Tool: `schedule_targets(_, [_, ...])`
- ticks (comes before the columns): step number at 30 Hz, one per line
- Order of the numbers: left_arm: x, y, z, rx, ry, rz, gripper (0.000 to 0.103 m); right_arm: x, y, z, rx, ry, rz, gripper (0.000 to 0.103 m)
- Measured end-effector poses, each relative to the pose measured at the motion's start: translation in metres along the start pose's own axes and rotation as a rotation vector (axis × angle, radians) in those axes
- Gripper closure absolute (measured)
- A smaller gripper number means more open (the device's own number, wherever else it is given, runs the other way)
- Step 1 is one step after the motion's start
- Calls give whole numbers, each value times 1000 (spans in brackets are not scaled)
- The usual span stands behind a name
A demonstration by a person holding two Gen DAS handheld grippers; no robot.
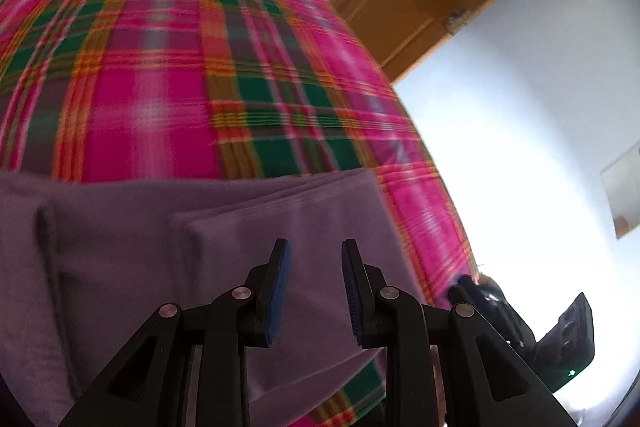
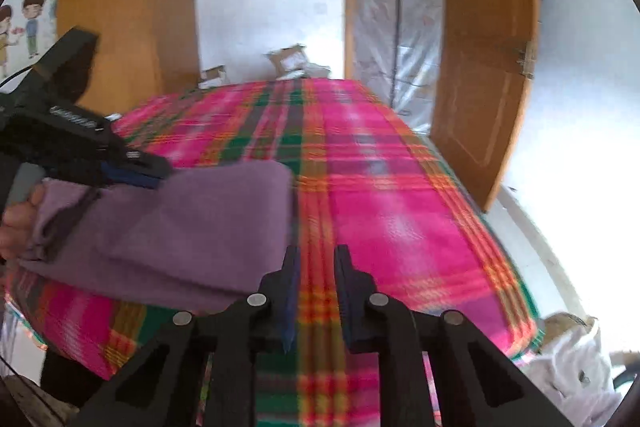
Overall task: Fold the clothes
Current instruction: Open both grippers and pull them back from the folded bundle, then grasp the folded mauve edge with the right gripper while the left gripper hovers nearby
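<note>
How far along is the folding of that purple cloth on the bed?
Mostly done, it seems: the purple cloth lies in a layered, folded stack on the plaid blanket. Nothing is in hand; the left gripper and right gripper both show open, empty jaws. Perhaps only tidying remains.

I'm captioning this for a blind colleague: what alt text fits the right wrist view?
A folded purple fleece garment lies on a pink-and-green plaid bedspread. The open right tongs hover beside it; the left tongs reach over its far edge.
</note>
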State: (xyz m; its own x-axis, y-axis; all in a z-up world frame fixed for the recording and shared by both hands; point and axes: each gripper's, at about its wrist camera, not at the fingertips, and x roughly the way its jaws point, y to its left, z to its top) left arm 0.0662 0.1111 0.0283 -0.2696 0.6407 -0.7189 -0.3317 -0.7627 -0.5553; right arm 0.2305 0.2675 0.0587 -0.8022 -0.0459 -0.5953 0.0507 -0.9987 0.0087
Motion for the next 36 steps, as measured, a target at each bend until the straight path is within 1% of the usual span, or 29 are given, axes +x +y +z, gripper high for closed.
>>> schedule_targets(2, [12,-7,5,5,26,-32,76,11,10,6,-14,9,58,87])
schedule_targets(4, [26,-11,9,-6,54,-47,76,25,16,6,-15,32,69,88])
schedule_targets(5, [31,-12,10,-10,61,-61,76,31,18,5,-14,48,71,90])
schedule_targets(7, [39,-15,11,-3,75,-86,76,38,18,0,-7,69,77,91])
schedule_targets(10, [52,-7,11,-32,111,-70,76,38,17,-3,-1,64,92,91])
schedule_targets(12, [54,1,11,-71,109,-98,76,40,15,-3,1,68,105,91])
schedule_targets(15, [49,3,12,-82,99,-91,76,41,13,6,11,81,131,91])
schedule_targets(17, [46,1,11,-76,88,-77,76,46,8,18,43,66,163,92])
schedule_targets(19, [45,2,10,-82,86,-77,76,55,3,28,67,71,177,92])
schedule_targets(21, [44,3,8,-78,82,-71,76,69,1,33,86,96,185,95])
schedule_targets(24, [40,6,6,-78,80,-65,76,82,0,31,79,145,180,96])
schedule_targets(29, [30,13,3,-77,53,-34,76,88,2,45,54,152,179,96])
schedule_targets(31, [30,17,2,-86,59,-44,76,92,3,54,51,148,180,96])
schedule_targets(33, [29,22,0,-93,60,-51,76,103,4,62,56,152,200,96])
schedule_targets(36, [26,27,-3,-109,57,-62,76,121,3,64,65,206,197,96])
